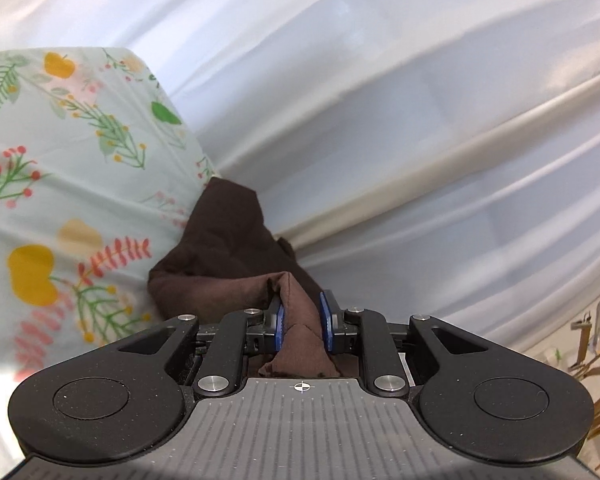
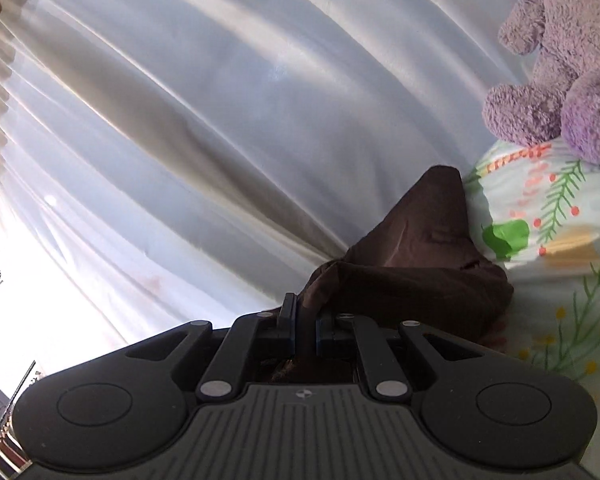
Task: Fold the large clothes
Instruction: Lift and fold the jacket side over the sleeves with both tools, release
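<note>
A: What do I have on the left?

B: I see the left tongs (image 1: 301, 316) nearly closed, blue pads (image 1: 325, 322) pinching a bunched fold of the brown garment (image 1: 224, 240). The cloth pokes up between the pads and spills back toward the camera.

A: And where does the rest of it go?

B: From my left view it trails ahead, over the edge of the floral sheet (image 1: 60, 160), which fills the left side. A white curtain (image 1: 380, 100) takes up everything to the right, and some wooden hangers (image 1: 592, 360) show at the far right edge.

A: Now the right side?

B: My right tongs (image 2: 306, 332) are closed almost completely on a thin pinch of the same garment (image 2: 416, 256). The curtain (image 2: 220, 120) is on the left here; the garment rises ahead and to the right against the sheet (image 2: 560, 240). A purple plush toy (image 2: 560, 60) sits on the sheet, top right, apart from the garment.
</note>
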A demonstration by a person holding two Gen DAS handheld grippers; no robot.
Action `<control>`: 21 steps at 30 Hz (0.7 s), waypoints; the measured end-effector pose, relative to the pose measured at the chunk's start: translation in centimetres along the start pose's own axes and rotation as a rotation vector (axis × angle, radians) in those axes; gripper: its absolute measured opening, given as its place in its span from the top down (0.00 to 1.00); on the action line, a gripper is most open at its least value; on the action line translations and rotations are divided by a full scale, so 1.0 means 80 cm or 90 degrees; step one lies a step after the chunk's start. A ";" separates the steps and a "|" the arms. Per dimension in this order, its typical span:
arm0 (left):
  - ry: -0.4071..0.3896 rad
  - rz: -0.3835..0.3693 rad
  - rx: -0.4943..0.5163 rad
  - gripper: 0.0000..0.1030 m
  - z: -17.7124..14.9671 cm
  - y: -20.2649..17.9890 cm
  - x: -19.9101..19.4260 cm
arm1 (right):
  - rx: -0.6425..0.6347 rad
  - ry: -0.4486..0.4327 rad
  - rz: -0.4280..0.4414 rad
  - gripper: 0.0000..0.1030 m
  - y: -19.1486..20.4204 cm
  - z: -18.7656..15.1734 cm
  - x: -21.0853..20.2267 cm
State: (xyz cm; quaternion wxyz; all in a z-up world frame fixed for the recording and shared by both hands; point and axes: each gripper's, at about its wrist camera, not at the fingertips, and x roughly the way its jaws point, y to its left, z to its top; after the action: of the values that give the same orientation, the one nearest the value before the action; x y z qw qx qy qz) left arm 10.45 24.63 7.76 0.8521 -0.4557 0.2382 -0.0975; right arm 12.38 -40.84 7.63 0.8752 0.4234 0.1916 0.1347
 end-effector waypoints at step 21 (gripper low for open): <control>0.063 0.170 -0.001 0.72 0.118 0.069 0.339 | 0.000 -0.016 -0.341 0.92 -0.081 0.105 0.282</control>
State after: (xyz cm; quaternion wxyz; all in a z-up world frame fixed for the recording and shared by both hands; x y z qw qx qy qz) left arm 38.38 24.24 -0.96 0.8446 -0.4150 0.3383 -0.0055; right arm 36.75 -41.59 2.26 0.8819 0.3590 0.2863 -0.1071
